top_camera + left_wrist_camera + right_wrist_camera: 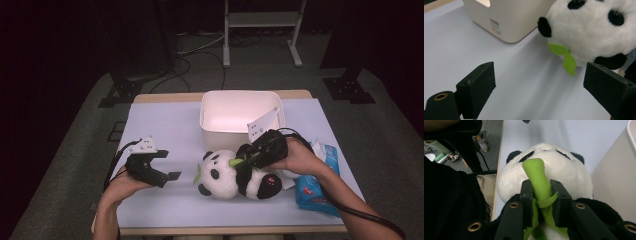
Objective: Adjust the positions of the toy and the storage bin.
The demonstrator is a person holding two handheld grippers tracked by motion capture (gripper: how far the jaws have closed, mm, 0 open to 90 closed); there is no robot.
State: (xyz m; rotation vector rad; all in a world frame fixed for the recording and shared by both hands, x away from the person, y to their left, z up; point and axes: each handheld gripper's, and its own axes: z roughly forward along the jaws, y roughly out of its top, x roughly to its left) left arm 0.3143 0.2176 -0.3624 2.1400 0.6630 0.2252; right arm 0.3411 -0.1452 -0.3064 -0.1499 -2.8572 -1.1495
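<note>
A black-and-white panda plush lies on the pale blue table cover, in front of the white bin. It carries a green felt bamboo stalk along its front. My right gripper is shut on that stalk, its two black jaws pressing it from both sides just behind the panda's head. My left gripper stands open to the left of the panda, nothing between its fingers. From the left gripper view the panda's head and a green leaf lie just beyond the open jaws.
A blue packet of wipes lies at the right under the right forearm. The white bin stands close behind the panda. The table's front edge runs just below the hands. A metal stand is on the floor beyond.
</note>
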